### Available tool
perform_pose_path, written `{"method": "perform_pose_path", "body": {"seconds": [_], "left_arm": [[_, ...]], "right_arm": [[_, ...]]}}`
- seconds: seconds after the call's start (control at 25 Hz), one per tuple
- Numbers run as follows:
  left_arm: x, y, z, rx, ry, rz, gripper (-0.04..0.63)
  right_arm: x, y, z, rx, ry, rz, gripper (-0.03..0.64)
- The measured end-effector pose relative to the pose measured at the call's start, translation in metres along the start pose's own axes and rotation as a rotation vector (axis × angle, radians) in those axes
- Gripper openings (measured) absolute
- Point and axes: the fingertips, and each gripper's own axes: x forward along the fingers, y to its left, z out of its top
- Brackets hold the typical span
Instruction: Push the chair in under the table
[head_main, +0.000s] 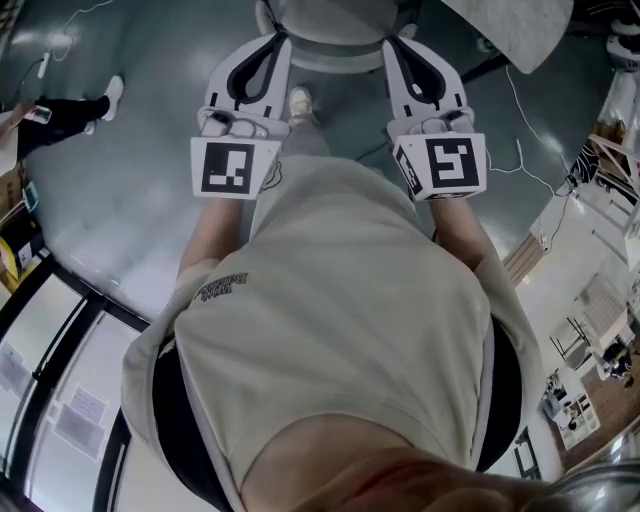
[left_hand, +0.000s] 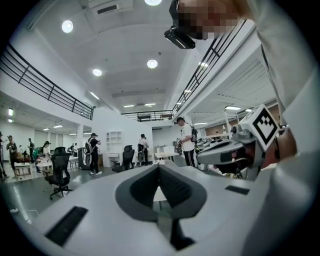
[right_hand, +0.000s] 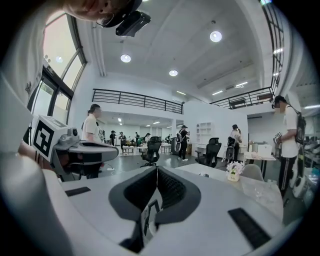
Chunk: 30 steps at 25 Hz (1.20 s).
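Note:
In the head view a pale grey chair (head_main: 335, 30) sits at the top centre, cut off by the frame edge. My left gripper (head_main: 274, 44) and right gripper (head_main: 396, 46) point forward on either side of it, both shut with nothing between their jaws. Whether their tips touch the chair I cannot tell. A white table's corner (head_main: 520, 30) shows at the top right. In the right gripper view the white table (right_hand: 210, 172) lies ahead, a grey chair back (right_hand: 253, 172) beside it, and the left gripper (right_hand: 75, 150) floats at the left. The left gripper view catches the right gripper (left_hand: 235, 147) at the right.
A small flower pot (right_hand: 232, 175) stands on the table. White cables (head_main: 530, 165) trail over the grey floor. A person's legs (head_main: 70, 110) show at the far left. Black office chairs (right_hand: 151, 149) and several standing people (left_hand: 187, 140) fill the hall ahead.

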Motion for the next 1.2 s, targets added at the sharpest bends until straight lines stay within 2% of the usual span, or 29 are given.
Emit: {"method": "perform_pose_path", "body": {"seconds": [0.28,0.64,0.88,1.2], "left_arm": [[0.048,0.051,0.006,-0.002,-0.008,-0.081,0.011],[0.076,0.100,0.010,-0.027,-0.020,-0.169,0.011],[0.092,0.108,0.012,-0.039,-0.025,-0.173,0.011],[0.102,0.100,0.019,-0.017,-0.018,-0.150,0.011]], "right_arm": [[0.059,-0.015,0.013,-0.002,0.024,-0.060,0.011],[0.109,-0.014,0.039,-0.039,0.000,-0.131,0.011],[0.118,-0.029,0.039,-0.045,0.018,-0.142,0.011],[0.120,-0.046,0.044,-0.037,0.006,-0.099,0.011]]}}
